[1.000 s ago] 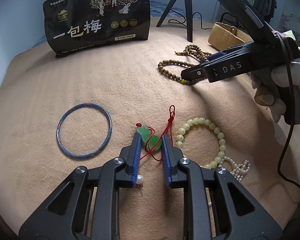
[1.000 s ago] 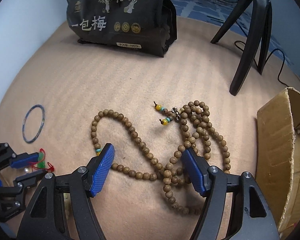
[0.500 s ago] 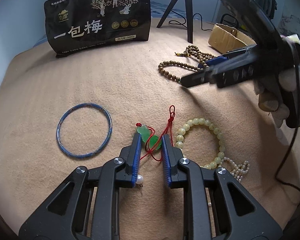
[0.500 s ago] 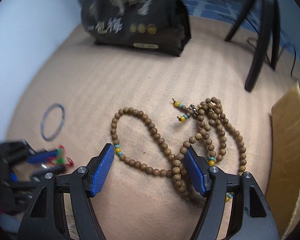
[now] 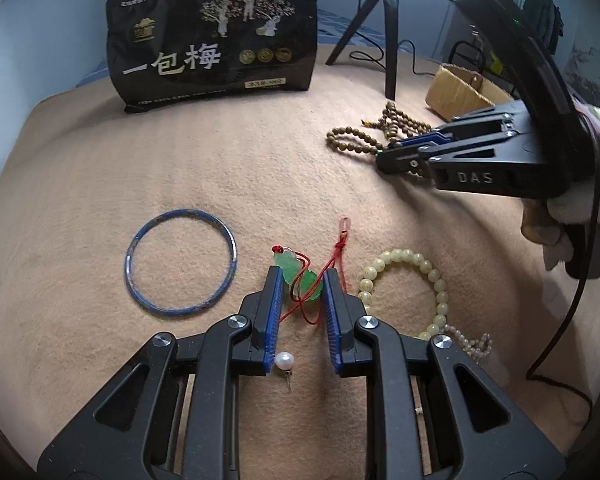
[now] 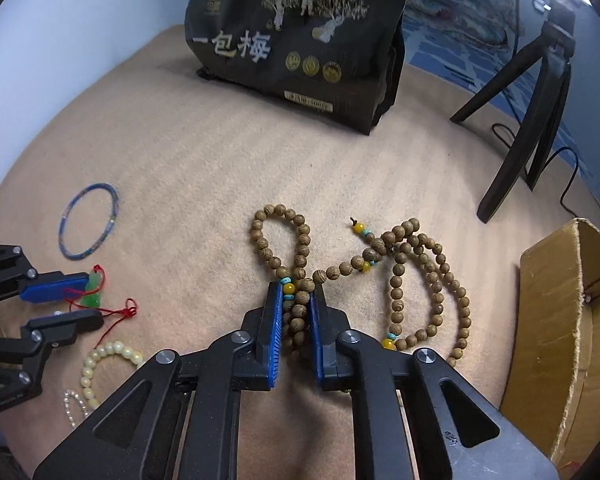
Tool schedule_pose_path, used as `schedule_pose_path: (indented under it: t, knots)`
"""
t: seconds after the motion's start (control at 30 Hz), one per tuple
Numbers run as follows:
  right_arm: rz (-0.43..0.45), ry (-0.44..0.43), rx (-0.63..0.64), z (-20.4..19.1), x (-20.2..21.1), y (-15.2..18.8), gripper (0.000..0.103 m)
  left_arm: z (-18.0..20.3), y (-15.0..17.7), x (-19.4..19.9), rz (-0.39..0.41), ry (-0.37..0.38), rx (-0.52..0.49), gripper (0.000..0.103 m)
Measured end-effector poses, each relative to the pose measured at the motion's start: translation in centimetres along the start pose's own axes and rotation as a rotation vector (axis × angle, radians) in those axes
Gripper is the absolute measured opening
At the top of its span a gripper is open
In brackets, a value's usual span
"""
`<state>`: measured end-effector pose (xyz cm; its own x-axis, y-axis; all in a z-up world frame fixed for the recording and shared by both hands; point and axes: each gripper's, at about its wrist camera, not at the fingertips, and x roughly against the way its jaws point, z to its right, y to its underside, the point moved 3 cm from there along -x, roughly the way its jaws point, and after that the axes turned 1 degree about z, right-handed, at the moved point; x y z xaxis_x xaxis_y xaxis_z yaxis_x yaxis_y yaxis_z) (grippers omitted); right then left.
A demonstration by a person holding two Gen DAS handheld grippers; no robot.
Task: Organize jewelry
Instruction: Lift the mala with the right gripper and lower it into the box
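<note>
Left wrist view
Left gripper [image 5: 300,280]: held parted around the green pendant [image 5: 300,274], no pad seen touching.
Open room: bare blanket [image 5: 220,168] between blue bangle [image 5: 180,262] and black bag [image 5: 214,36].
Right side: pale bead bracelet [image 5: 404,286] just beside the finger.

Right wrist view
Right gripper [image 6: 296,300]: clamped on the wooden bead necklace [image 6: 428,276].
Edge: cardboard box [image 6: 568,320] at right, contents not seen; tripod [image 6: 532,120] behind.

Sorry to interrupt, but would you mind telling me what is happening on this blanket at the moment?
A person is sorting jewelry with two handheld tools. The right tool has pinched strands of the wooden bead necklace, near a cardboard box. The left tool sits partly open around the green pendant on its red cord, not yet clamped. A blue bangle, a pale bead bracelet and a pearl earring lie untouched.
</note>
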<state>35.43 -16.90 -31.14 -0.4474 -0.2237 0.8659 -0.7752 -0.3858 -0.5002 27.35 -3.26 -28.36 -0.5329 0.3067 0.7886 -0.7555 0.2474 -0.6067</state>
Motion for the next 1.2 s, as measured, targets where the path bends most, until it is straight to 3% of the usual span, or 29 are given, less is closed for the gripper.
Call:
schedule_pose_path:
  t: [0.3,0.57,1.2]
  knots:
    - [0.133,-0.025,-0.07,1.1,5.0,-0.6,0.011,0.6,-1.0,2.7,0.053,0.005,0.012,0.019]
    - [0.237,-0.05,-0.114,2.7,10.6,-0.1,0.011,3.5,-2.9,5.6,0.124,0.042,-0.013,0.019]
    - [0.413,0.018,-0.153,8.1,21.4,2.5,0.011,11.0,-7.0,8.9,0.214,0.149,-0.085,0.019]
